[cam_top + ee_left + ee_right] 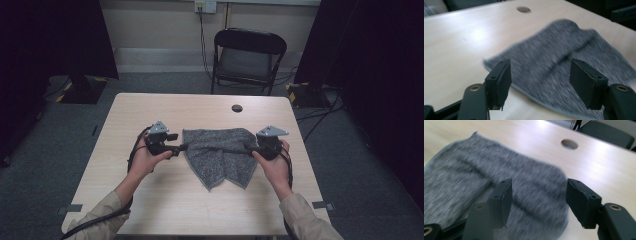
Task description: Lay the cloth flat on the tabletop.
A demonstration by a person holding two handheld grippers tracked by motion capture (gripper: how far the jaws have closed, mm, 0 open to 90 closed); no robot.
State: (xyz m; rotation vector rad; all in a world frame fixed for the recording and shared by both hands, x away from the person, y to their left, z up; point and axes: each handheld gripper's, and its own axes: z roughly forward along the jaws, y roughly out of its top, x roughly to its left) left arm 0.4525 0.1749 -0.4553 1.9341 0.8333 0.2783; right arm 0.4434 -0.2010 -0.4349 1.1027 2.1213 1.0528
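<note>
Left gripper [181,147] released, right gripper [248,147] released, grey towel [220,155] flat on table [165,200]

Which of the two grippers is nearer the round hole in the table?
The right gripper, at the grey towel's right edge. The round hole lies toward that side of the table; the left gripper sits farther away, across the towel.

Speckled grey towel [220,152], pale wood table [165,200], black chair [247,55]
</note>
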